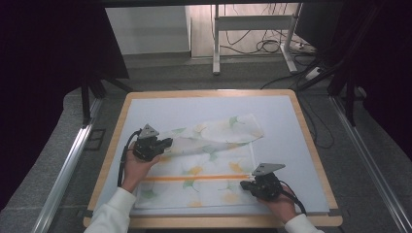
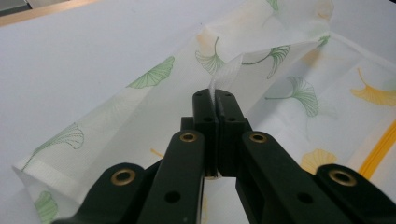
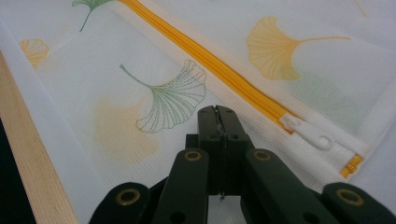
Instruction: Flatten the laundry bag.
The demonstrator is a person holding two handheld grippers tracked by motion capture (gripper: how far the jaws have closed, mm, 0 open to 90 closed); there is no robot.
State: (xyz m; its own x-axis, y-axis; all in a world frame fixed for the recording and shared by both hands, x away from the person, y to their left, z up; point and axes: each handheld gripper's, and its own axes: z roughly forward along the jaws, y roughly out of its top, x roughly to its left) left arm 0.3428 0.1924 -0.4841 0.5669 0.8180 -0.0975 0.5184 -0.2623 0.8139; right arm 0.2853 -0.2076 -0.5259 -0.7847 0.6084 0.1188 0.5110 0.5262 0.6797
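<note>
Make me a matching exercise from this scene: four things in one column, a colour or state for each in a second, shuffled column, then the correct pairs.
Things:
1. left tongs
2. right tongs
3. zipper
4. zipper pull

Colours or states:
A. orange, running across the mesh bag
B. white, lying at the zipper's end
C. shut on a folded-over white edge of the bag, lifted off the table
D. shut low over the flat leaf-printed mesh near the pull

Pairs: 1-C, 2-D, 3-A, 4-B

Right claw [image 3: 217, 112] pinches mesh bag [image 3: 154, 93] beside yellow zipper [image 3: 210, 60].
</note>
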